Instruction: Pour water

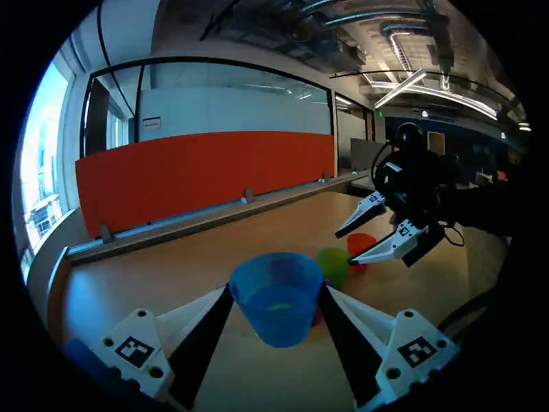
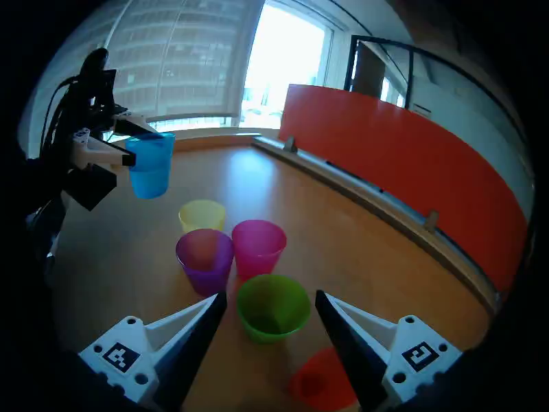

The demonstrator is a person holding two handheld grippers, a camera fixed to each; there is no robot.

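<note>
**Blue cup (image 1: 276,309) clamped in the left gripper (image 1: 276,288); right gripper (image 2: 270,295) spread wide at the green cup (image 2: 272,307).**

In the left gripper view, the blue cup is pressed between both fingers and held roughly upright above the wooden table (image 1: 171,275); whether it holds water cannot be told. In the right gripper view, this cup is seen at the far left, clear of the table top. The right gripper's fingers are parted, and the green cup is framed between them with a gap at each side. A red cup (image 2: 319,384) is placed nearer than the green cup, slightly to the right. A purple cup (image 2: 204,259) and a pink cup (image 2: 258,246) are set close together just beyond the green cup, and a yellow cup (image 2: 202,215) is located behind them. An orange partition (image 2: 412,158) is mounted along one table edge.
</note>
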